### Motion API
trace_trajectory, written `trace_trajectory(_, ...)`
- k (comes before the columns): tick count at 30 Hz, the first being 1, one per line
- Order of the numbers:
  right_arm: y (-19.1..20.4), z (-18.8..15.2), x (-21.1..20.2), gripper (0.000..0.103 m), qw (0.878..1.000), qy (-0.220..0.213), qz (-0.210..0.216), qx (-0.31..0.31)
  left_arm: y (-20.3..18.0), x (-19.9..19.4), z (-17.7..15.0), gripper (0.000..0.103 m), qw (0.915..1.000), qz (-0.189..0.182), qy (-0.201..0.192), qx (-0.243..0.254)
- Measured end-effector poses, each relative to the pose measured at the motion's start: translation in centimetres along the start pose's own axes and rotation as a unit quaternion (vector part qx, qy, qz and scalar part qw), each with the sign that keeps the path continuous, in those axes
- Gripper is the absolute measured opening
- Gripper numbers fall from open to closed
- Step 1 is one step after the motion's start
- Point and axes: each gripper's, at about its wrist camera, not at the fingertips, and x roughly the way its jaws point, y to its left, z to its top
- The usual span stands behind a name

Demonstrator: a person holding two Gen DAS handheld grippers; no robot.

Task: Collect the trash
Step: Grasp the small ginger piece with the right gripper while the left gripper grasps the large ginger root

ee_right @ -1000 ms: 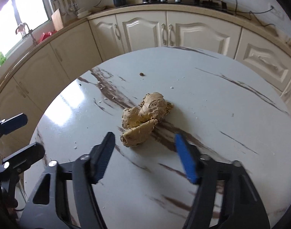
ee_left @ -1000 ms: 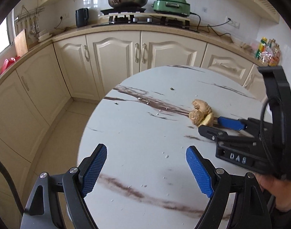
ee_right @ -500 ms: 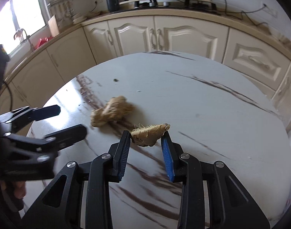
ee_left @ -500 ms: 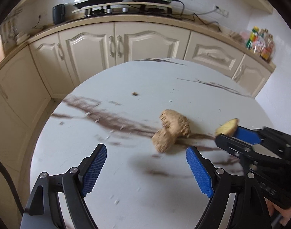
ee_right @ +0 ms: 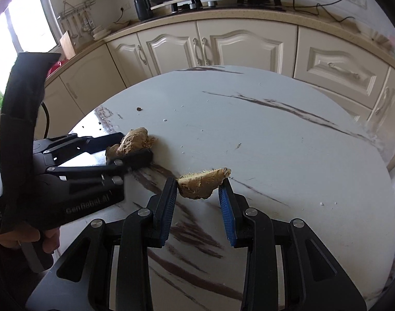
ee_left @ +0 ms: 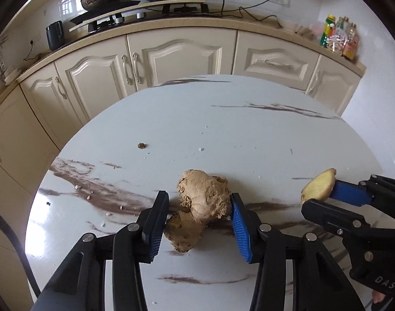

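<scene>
the left gripper (ee_left: 198,216) is down at the near edge of the round marble table (ee_left: 249,134), its jaws just drawn in around the big knobbly ginger root (ee_left: 202,202). both blue pads touch the root's sides: the right pad meets its upper lobe, the left pad sits against the lower lobe, which rests on the tabletop over a brown vein in the marble. from the right wrist camera the same gripper (ee_right: 135,153) comes in from the table's left edge with the root (ee_right: 131,142) between its fingers, and a hand (ee_right: 29,235) wraps its handle

the right gripper (ee_right: 197,189) is narrowed onto a smaller cut piece of ginger (ee_right: 201,181), pinched at both ends between the pads and held clear of the tabletop, near the table's middle. in the left wrist view that piece (ee_left: 319,188) shows its pale yellow cut face, near the table's right edge

small crumbs lie scattered on the marble, and one dark crumb (ee_left: 141,145) sits well apart toward the far left edge
</scene>
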Motion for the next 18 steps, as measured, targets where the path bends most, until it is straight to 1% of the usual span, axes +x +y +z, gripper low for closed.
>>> trace_trajectory(2,0.0,-0.1,-0.1,0.032,1.0,-0.001,0.001,0.002,0.1,-0.2,-0.3,0.042,0.9999,-0.012,-0.001,-0.007)
trace_trajectory(4,0.1,-0.2,-0.2,0.032,1.0,-0.003,0.005,0.003,0.3,-1.3,-0.5,0.042,0.9996,-0.024,-0.01,-0.013)
trace_trajectory(8,1.0,-0.3,-1.1,0.032,1.0,-0.007,0.008,-0.002,0.3,-4.2,-1.2,0.042,0.9992,-0.022,-0.032,-0.01)
trace_trajectory(11,2.2,-0.1,-2.5,0.032,1.0,-0.018,0.012,-0.007,0.3,-6.8,-2.1,0.042,0.9985,-0.017,-0.051,-0.01)
trace_trajectory(14,3.9,-0.2,-4.6,0.032,0.999,-0.034,0.016,-0.014,0.7,-9.9,-3.8,0.042,0.9973,-0.01,-0.071,-0.012)
trace_trajectory(18,7.6,-0.8,-7.3,0.032,0.998,-0.051,0.026,-0.03,2.0,-14.6,-7.3,0.042,0.9947,-0.012,-0.099,-0.025)
